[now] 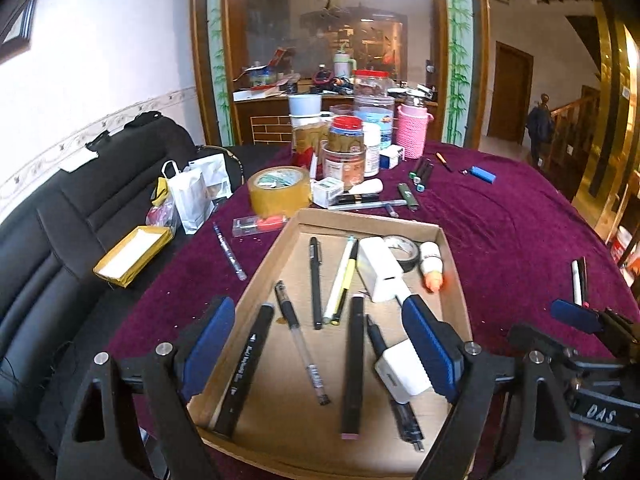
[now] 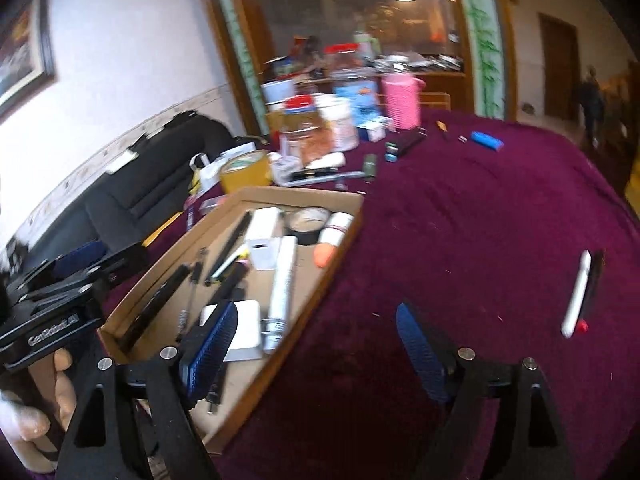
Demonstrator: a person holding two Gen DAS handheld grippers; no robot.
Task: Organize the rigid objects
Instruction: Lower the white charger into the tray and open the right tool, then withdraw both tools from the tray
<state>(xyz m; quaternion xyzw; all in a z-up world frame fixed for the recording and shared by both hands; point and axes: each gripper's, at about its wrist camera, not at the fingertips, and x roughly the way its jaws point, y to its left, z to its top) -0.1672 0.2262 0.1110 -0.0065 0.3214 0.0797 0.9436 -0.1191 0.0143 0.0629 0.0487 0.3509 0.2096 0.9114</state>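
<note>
Two handheld grippers hang over a purple-clothed table [image 1: 500, 220], both with jaws wide apart and nothing between them. Left gripper [image 1: 324, 344] is above a shallow cardboard tray [image 1: 460, 280] holding pens, markers and white adapters. Right gripper [image 2: 316, 344] straddles the tray's right edge; a white pen [image 2: 576, 296] lies far right.

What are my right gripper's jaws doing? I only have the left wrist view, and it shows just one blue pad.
Observer: The right gripper is wide open with nothing between its fingers.
Operator: Where is it over the table?
Observer: Its left finger shows in front of the cardboard tray's near corner, and its right finger over the bare purple cloth.
Operator: Anything near it to grab?
Observer: A white pen and a black pen lie side by side, up and right of that finger, untouched.
</note>
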